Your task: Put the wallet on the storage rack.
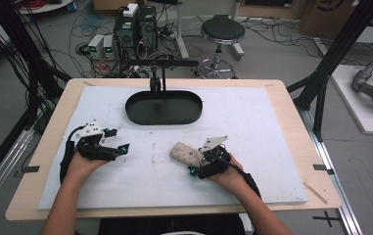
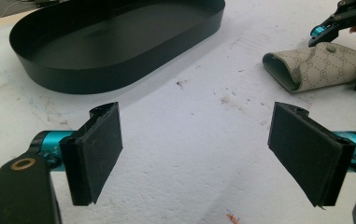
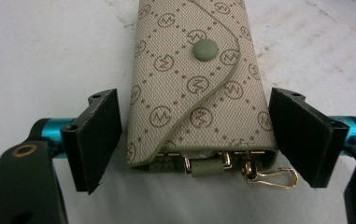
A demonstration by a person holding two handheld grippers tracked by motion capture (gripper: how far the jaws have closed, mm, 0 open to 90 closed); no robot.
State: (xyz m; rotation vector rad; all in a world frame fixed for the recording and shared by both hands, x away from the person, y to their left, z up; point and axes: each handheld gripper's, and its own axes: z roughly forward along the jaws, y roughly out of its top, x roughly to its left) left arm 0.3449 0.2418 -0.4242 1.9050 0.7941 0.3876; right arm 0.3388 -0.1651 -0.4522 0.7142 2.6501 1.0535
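A patterned key pouch [image 3: 199, 88], near the white mat's [image 1: 272, 127] front edge, is straddled by the wide-open right gripper [image 3: 196, 140]. The left gripper [image 2: 213, 154] is held open, empty.

Bright even light, soft shadows, slightly blurry pics.

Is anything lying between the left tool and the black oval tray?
No. In the left gripper view, the stretch from the open left tool to the black oval tray is bare white table cover, only lightly smudged.
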